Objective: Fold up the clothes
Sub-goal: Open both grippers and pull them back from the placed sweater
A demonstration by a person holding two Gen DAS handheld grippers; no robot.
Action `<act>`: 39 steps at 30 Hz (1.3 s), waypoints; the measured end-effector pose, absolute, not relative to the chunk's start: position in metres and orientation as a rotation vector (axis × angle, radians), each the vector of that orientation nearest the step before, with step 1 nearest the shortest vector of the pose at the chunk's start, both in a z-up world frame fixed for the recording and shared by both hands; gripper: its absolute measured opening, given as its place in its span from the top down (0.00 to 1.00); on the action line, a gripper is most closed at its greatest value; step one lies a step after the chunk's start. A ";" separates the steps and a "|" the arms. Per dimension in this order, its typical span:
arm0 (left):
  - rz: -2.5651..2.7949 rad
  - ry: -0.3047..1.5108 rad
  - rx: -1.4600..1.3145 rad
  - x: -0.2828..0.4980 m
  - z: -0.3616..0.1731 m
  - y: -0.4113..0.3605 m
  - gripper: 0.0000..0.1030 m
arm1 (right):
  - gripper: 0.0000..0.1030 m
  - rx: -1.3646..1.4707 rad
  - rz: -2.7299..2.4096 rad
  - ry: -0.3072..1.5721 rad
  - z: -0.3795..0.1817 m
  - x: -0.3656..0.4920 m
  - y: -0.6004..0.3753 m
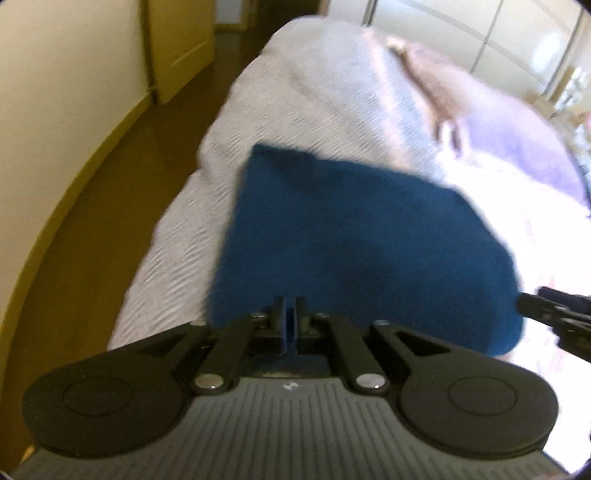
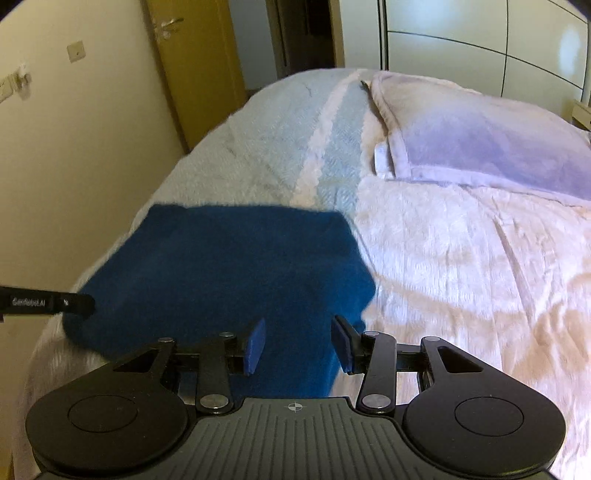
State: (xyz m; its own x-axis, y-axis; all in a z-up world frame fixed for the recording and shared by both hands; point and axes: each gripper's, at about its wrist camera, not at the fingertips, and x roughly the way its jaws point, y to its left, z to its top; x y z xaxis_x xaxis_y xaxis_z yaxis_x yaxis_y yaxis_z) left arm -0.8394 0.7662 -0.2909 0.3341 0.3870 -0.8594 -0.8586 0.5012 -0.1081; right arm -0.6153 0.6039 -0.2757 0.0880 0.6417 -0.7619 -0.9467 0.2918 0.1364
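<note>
Showing door handle [image 2: 168, 25], right view only

Garment [image 2: 229, 258]: was plain deep blue.
Bedspread [image 2: 266, 147]: pale grey-white, woven texture, at 12 o'clock.
Blanket [image 2: 480, 147]: lilac.
Gripper pads [image 2: 255, 345]: blue.
Door [image 2: 192, 66]: ochre.

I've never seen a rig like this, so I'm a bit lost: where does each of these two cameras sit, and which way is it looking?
Left wrist view: sits on the left gripper, looking down along its shut fingers at a blue garment on the bed.
Right wrist view: sits on the right gripper, looking past its parted pads over the same cloth toward a lilac blanket and a door.
Shared: garment, bed, and each view shows the other gripper at its edge.
</note>
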 end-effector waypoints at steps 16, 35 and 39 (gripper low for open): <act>0.981 0.976 -0.601 -0.830 -0.197 0.718 0.59 | 0.52 -0.520 1.191 1.024 -0.218 -0.629 0.592; 1.064 0.771 -0.563 -0.828 -0.069 0.640 0.37 | 0.44 -0.487 1.305 0.838 -0.100 -0.637 0.551; 1.063 0.769 -0.568 -0.825 -0.066 0.614 0.37 | 0.44 -0.446 1.299 0.867 -0.095 -0.634 0.529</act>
State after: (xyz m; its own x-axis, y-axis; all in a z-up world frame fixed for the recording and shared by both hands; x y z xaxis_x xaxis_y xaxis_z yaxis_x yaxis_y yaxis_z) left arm -0.8248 0.6141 -0.0659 0.2759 0.5527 -0.7864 -0.9199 0.3890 -0.0493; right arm -0.6341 0.5292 -0.0952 0.0265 0.6441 -0.7645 -0.9531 0.2471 0.1751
